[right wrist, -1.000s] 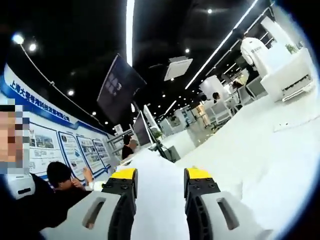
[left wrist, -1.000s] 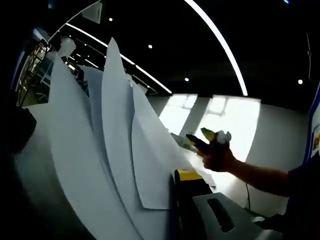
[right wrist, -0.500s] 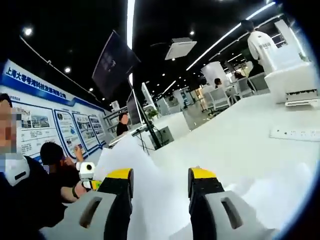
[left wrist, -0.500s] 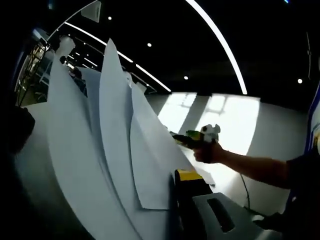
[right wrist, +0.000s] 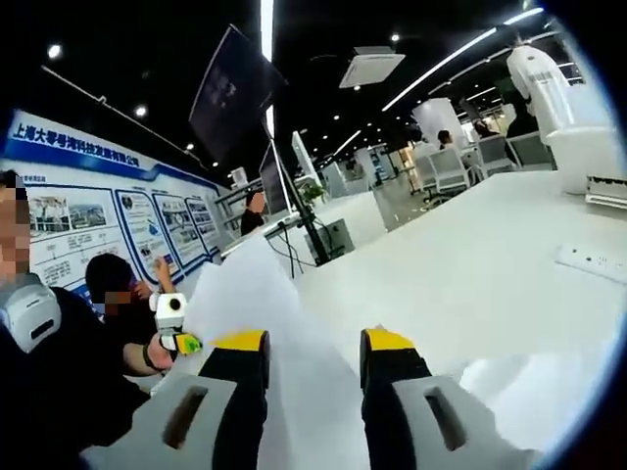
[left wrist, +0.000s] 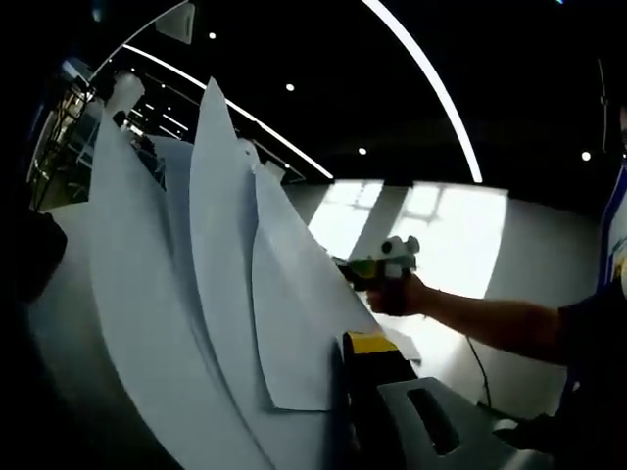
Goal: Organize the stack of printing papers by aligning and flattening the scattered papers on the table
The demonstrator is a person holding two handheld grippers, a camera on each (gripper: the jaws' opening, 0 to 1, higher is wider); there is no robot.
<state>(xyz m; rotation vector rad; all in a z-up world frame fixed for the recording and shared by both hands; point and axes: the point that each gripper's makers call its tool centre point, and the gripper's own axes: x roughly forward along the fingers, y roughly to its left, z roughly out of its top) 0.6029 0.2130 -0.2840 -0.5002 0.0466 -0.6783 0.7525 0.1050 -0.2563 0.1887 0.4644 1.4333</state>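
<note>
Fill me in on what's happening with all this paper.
A person is tidying loose white sheets with a hand-held gripper in each hand. In the left gripper view several sheets stand fanned and uneven, not yet squared, and the right hand-held gripper meets their far edge. In the right gripper view a sheet lies between that gripper's open jaws, above the white table.

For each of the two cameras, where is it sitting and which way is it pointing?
Left gripper view: rides the left claw, facing upright fanned papers; the person's arm holds the right claw beyond.
Right gripper view: rides the right claw, looking along a sheet over the white table; the left claw shows.
Shared: the papers.
</note>
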